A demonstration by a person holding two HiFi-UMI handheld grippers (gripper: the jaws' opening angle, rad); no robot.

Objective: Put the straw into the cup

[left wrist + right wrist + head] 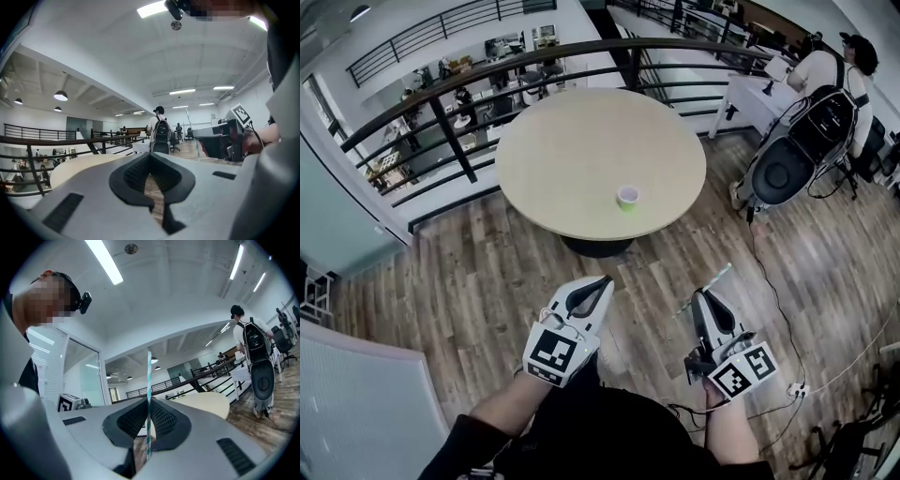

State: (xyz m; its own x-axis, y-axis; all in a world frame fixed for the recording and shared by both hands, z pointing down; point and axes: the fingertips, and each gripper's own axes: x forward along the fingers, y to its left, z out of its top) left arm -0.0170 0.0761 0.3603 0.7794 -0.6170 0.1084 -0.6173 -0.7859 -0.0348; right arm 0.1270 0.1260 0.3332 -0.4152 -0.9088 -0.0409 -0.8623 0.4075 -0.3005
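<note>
Your right gripper [149,404] pinches the straw [149,373], which is faint from overhead. Your left gripper [151,157] is pressed together, empty. The cup [627,197] stands well apart.

In the head view the straw [709,284] is a thin, pale streak, too faint to tell how it sits in the right tool [701,300]. The cup [627,197] is too small there to tell what it holds. The desk [581,159] covers most of its own dark base [598,247]. The forearms [727,436] are cut off by the bottom edge. In the right gripper view the straw's lower end is lost in the dark gap between the jaws. In the left gripper view the left tool [151,158] hides the desk's near part.
</note>
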